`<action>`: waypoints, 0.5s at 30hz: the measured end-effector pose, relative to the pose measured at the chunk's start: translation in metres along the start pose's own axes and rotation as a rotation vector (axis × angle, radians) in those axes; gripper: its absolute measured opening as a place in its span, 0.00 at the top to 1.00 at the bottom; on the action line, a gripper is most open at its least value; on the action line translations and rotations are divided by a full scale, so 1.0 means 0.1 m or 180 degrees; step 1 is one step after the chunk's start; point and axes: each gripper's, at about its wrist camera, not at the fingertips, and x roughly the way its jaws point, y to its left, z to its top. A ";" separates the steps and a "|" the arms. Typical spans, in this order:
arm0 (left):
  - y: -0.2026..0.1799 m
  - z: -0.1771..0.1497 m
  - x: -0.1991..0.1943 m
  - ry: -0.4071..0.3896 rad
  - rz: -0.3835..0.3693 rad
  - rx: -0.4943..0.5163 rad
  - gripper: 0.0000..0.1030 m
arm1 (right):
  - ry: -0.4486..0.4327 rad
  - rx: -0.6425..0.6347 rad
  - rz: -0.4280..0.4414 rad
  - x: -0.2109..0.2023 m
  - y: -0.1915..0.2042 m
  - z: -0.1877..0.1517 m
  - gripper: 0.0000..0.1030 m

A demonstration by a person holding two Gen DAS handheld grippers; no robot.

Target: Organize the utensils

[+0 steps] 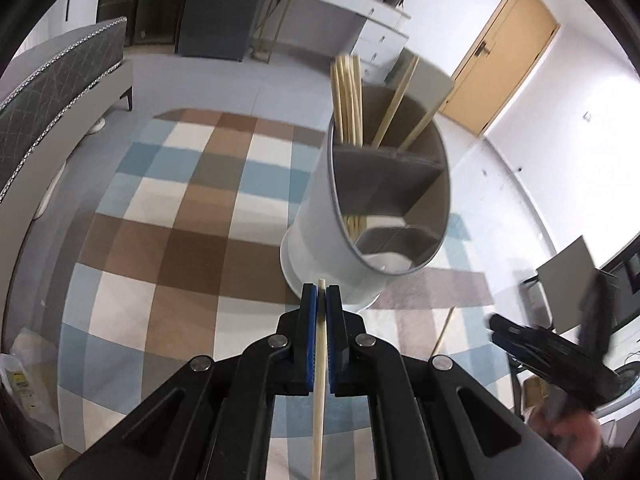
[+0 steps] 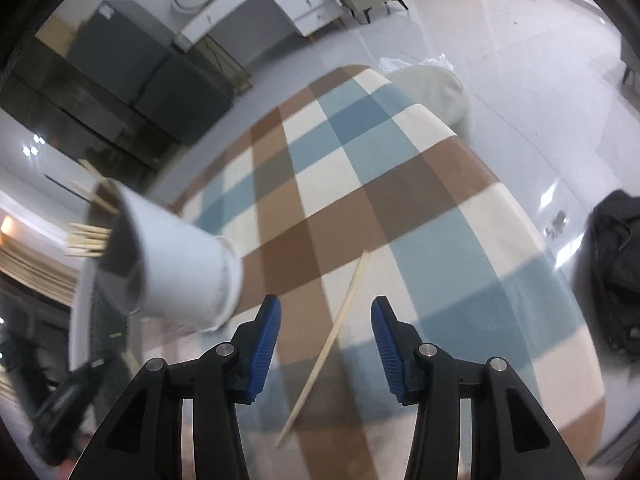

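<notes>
A white round utensil holder point(image 1: 320, 236) with grey dividers stands on a checked tablecloth point(image 1: 168, 216). Several wooden chopsticks point(image 1: 348, 100) stick up out of its far compartment. My left gripper point(image 1: 321, 292) is shut on one chopstick point(image 1: 319, 392) that runs lengthwise between the blue pads, just in front of the holder's base. In the right wrist view my right gripper point(image 2: 325, 312) stands open above a loose chopstick point(image 2: 332, 336) lying on the cloth, with nothing touching its pads. The holder point(image 2: 180, 268) shows at the left there. The right gripper point(image 1: 552, 344) appears blurred at the right of the left wrist view.
The loose chopstick point(image 1: 444, 330) lies right of the holder. A round stool point(image 2: 432, 92) stands beyond the table's far edge. A bed point(image 1: 52, 92), white drawers point(image 1: 380, 32) and a wooden door point(image 1: 504, 52) lie further off. A black bag point(image 2: 612, 272) sits right.
</notes>
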 end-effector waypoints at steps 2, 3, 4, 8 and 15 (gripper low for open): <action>-0.03 0.03 0.00 -0.0059 -0.0006 0.0016 1.00 | 0.0135 -0.0027 -0.0154 0.19 0.01 0.10 0.55; -0.04 0.03 0.00 -0.0072 -0.0015 0.0035 1.00 | 0.0184 -0.0027 -0.0237 0.28 0.02 0.14 0.57; -0.04 0.01 -0.03 -0.0081 -0.0023 0.0045 1.00 | 0.0216 -0.0035 -0.0295 0.34 0.02 0.17 0.60; 0.05 0.20 0.07 -0.0089 -0.0080 -0.0006 1.00 | 0.0338 -0.0048 -0.0519 0.53 0.05 0.21 0.73; 0.08 0.25 0.08 -0.0064 -0.0169 -0.0079 1.00 | 0.0211 -0.0298 -0.0980 0.64 0.19 0.23 0.94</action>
